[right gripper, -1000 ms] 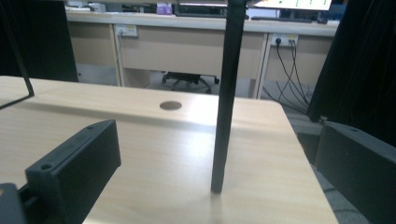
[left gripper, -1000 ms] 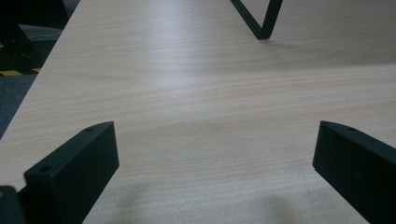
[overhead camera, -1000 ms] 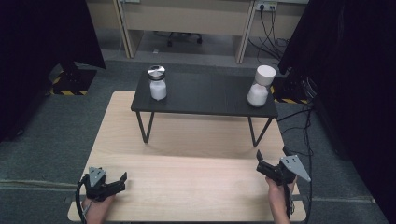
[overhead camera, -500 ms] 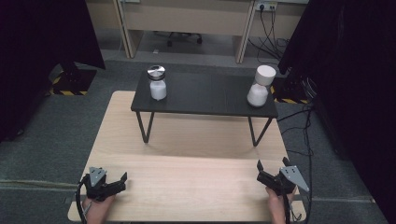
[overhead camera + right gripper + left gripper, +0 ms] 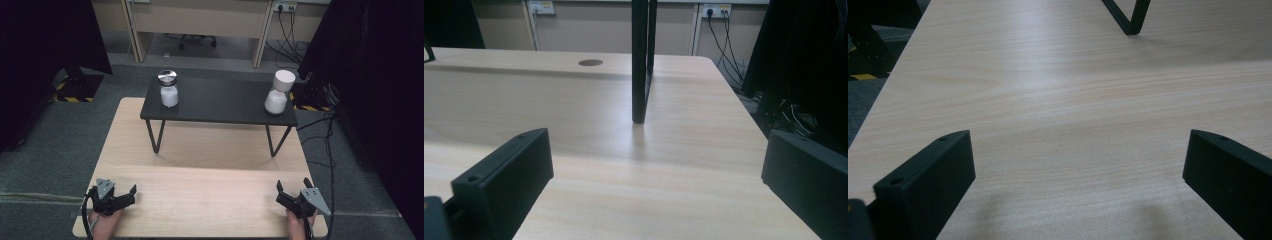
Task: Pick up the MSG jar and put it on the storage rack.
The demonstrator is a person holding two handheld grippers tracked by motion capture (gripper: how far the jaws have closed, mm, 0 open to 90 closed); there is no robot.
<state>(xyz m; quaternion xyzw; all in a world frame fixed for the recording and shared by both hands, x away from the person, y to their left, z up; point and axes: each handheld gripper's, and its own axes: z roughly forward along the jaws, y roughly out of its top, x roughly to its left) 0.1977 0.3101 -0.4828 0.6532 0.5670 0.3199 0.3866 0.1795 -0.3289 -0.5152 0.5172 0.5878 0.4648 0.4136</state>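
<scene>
— How far along are you?

— Nothing is in hand yet, as I judge it. My left gripper (image 5: 126, 195) and my right gripper (image 5: 284, 195) both sit low at the near edge of the pale wooden table (image 5: 210, 195), well apart from each other.

— And the jars?

— The clear jar with the silver lid, filled with white powder (image 5: 169, 89), stands upright on the left end of the small black raised table (image 5: 220, 102). The white jar with the white cap (image 5: 278, 92) stands at its right end. Both are well away from my grippers, so all reaching and lifting is left.

— The jaws?

— On both grippers they are spread wide, clasping nothing, with bare wood between them.
</scene>
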